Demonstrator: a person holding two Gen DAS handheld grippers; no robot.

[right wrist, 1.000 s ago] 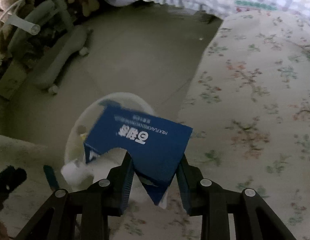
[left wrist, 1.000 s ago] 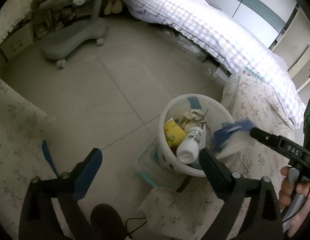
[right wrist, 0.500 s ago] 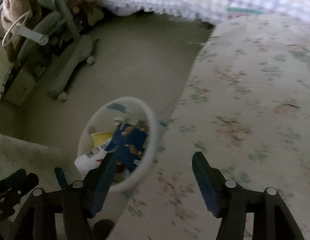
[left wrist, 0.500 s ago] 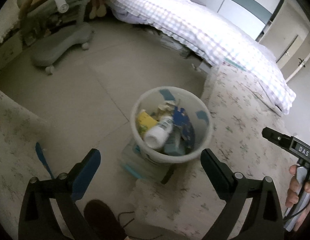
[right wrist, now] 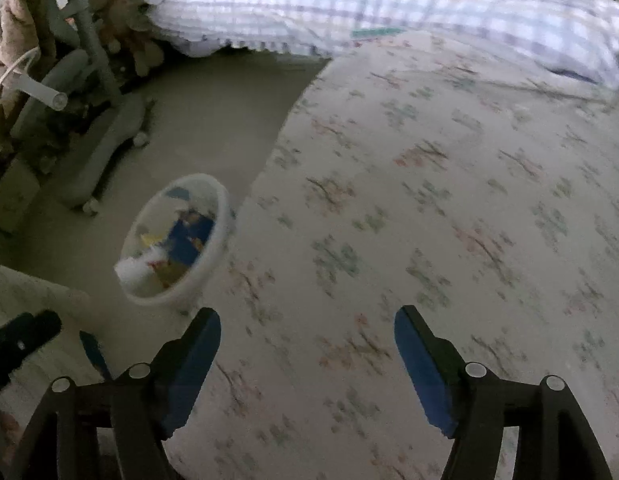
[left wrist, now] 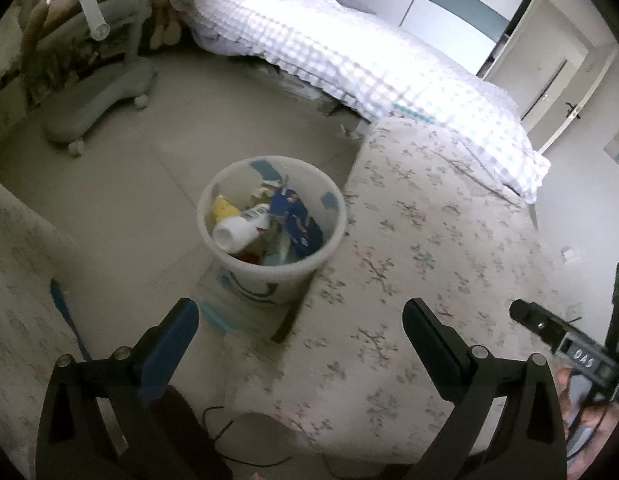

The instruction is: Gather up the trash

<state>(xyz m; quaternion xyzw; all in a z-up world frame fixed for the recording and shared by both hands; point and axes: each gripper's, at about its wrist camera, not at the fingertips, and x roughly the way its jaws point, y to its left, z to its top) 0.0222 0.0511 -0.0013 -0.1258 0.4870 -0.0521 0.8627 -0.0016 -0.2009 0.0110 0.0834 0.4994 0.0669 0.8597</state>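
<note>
A white trash bin point(left wrist: 249, 284) stands on the floor beside the floral-covered bed point(left wrist: 429, 264). Inside it lie a blue carton point(left wrist: 299, 222), a white bottle point(left wrist: 239, 230) and a yellow item point(left wrist: 225, 208). My left gripper point(left wrist: 300, 332) is open and empty, held above and in front of the bin. My right gripper point(right wrist: 307, 344) is open and empty over the floral cover point(right wrist: 429, 220), with the bin point(right wrist: 213, 264) to its left. The right gripper also shows at the right edge of the left wrist view point(left wrist: 565, 336).
A grey wheeled chair base point(left wrist: 97, 100) stands at the far left on the tiled floor point(left wrist: 129, 184). A checked quilt point(left wrist: 349, 60) covers the bed behind. A clear flat lid point(left wrist: 245, 316) lies under the bin. More floral fabric point(left wrist: 17, 280) is at left.
My right gripper opened and let the blue carton drop into the bin, then pulled back to the right over the bed. My left gripper rose away from the bin.
</note>
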